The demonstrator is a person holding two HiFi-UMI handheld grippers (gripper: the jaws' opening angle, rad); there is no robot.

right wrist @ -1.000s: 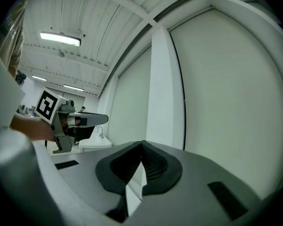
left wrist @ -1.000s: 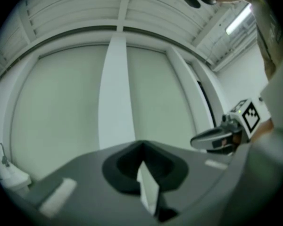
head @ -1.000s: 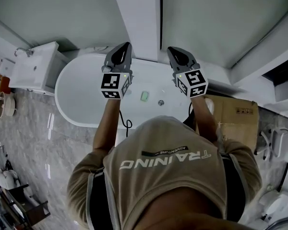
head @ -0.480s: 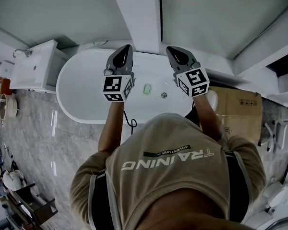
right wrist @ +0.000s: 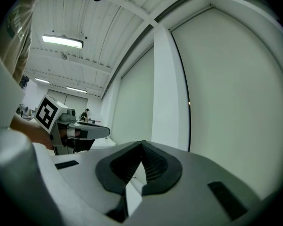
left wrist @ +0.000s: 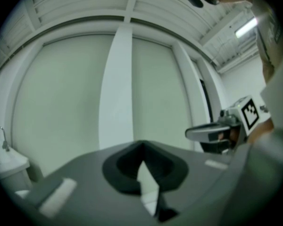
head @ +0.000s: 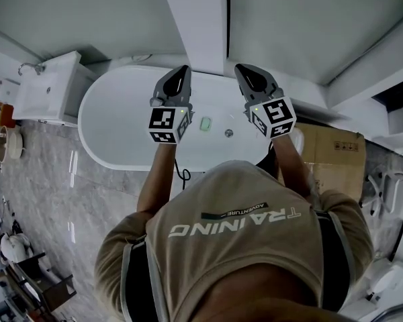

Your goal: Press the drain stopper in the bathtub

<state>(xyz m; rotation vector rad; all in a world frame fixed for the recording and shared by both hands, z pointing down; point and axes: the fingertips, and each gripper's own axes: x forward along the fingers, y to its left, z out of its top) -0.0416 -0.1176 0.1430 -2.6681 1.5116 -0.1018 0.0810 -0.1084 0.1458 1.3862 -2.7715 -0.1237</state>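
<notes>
Room: white bathtub against pale wall panels.
Drain stopper: on the tub floor, nearer the right gripper.
Fingers: left gripper and right both closed, empty.
Advice: lower closed tips squarely onto the stopper's centre.

White washbasin with tap far left, cardboard box right, marbled floor.

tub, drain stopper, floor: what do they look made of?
Bathtub: glossy white, smooth seamless shell, likely acrylic or enamel; can't tell which.
Drain stopper: small round grey disc with a slight shine, probably chromed metal.
Floor: polished grey veined slabs with light reflections, marble or marble-look tile.
</notes>
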